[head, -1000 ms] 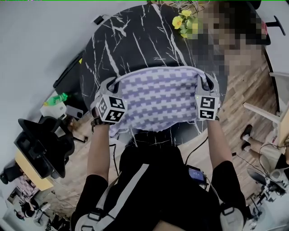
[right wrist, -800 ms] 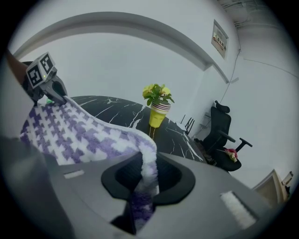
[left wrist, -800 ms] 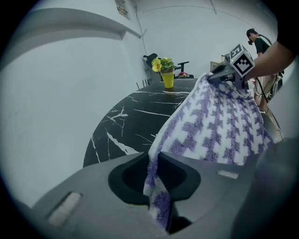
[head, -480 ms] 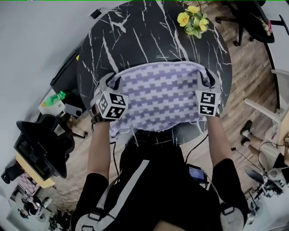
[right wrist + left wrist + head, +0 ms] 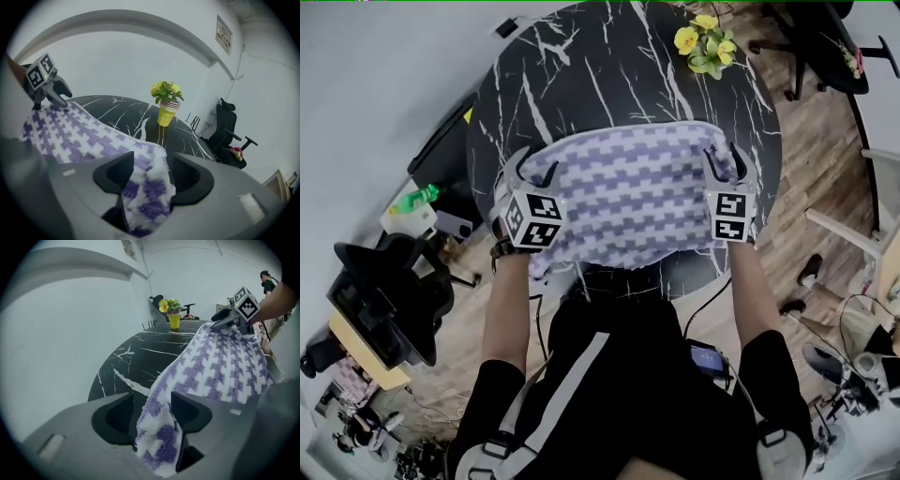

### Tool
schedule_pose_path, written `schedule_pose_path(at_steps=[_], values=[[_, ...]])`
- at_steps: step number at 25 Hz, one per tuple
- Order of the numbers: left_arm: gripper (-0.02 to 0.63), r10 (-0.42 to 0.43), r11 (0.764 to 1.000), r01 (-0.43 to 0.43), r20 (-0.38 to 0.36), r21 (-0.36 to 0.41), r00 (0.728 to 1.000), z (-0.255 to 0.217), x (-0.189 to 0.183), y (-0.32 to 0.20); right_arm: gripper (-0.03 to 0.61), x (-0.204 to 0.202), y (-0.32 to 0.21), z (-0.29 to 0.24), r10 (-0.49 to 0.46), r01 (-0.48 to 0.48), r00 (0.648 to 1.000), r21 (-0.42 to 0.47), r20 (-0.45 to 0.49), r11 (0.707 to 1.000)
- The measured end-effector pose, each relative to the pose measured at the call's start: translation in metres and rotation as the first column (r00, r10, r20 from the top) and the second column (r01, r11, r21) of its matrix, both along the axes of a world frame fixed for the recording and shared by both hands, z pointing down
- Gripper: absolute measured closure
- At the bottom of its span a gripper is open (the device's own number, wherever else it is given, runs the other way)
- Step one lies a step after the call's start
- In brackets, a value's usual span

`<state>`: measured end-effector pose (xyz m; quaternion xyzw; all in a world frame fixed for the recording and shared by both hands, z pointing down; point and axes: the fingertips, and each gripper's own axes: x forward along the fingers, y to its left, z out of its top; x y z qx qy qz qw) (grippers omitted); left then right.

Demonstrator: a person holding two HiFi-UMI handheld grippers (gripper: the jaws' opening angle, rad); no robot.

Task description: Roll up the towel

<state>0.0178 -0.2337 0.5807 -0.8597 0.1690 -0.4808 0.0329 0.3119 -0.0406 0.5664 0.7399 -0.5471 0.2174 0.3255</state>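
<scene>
Letting both corners drop cleanly looks like the step in hand. The towel (image 5: 628, 192) lies spread across the near half of the table (image 5: 581, 66), and its near edge hangs over the table's rim. The left gripper (image 5: 534, 166) has just been opening its jaws. They stand wide, with the towel's far left corner loose between them and leaning on one jaw only. The right gripper (image 5: 727, 161) has just been opening too, wide around the far right corner, with no squeeze on it. To do this well, I judge both should back straight off the cloth without dragging it, so the edge lies square for rolling. Both forearms reach forward over the table's near rim, level with each other, and the grippers slant down and away.
</scene>
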Motion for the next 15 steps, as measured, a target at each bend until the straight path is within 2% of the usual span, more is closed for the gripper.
schedule_pose_path(at_steps=[8,15], values=[[0.353,0.040,0.999,-0.040,-0.027,0.016,0.999,-0.024,-0.007,0.025,0.354,-0.004,0.036,-0.025,0.068,-0.068,0.998,0.052,-0.007,0.996],[0.362,0.133,0.991,-0.133,-0.052,-0.003,0.990,-0.037,0.024,0.077,0.367,0.014,0.089,-0.035,0.131,-0.130,0.991,0.055,-0.007,0.990]])
